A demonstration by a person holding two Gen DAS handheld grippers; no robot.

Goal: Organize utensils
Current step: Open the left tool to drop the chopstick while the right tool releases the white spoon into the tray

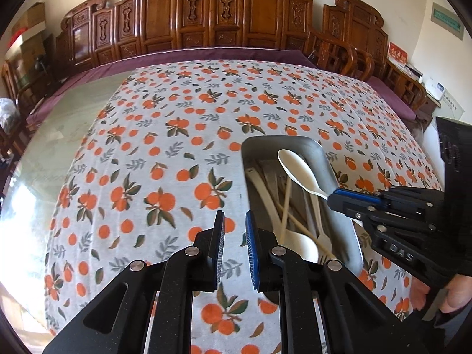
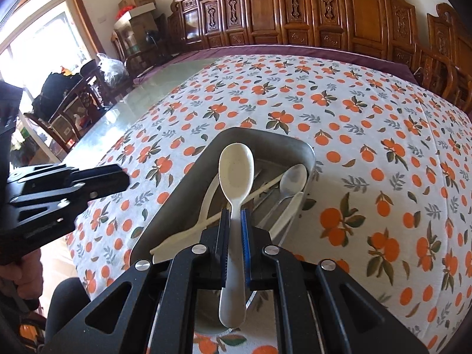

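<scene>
Two grippers are seen over the tabletop [image 1: 88, 112]. Nearest the lens in the right wrist view, the right gripper [image 2: 235, 218] is clamped on the handle of a cream spoon [image 2: 236, 171]; the handle runs back between the fingers [image 2: 224, 236] and the bowl is held out front, face up, above the metal tray [image 2: 306, 147]. In the left wrist view that same gripper is seen reaching in from the right side, level with the tray's right rim, the spoon angled up and to the left over the tray.

Nothing is gripped by the left gripper [image 1: 234, 221]: its fingers [image 1: 219, 236] are parted by a narrow gap and it is held low over the orange-print tablecloth [image 1: 165, 147], just beside the tray's left wall. A bare hand [image 1: 454, 298] is glimpsed at the right gripper's grip.

Inside the tray, a loose heap is counted: at least two more cream spoons, one grey metal spoon [image 2: 292, 180], two pale chopsticks [image 1: 287, 203] crossing each other, and fork tines near the close end; the rest is hidden in the overlap.

Wide open cloth is left to the tray's left and beyond it. At the far left, bare glass is uncovered by the cloth. Furthest back, a row of carved wooden chairs [image 1: 206, 23] is lined along the wall.
</scene>
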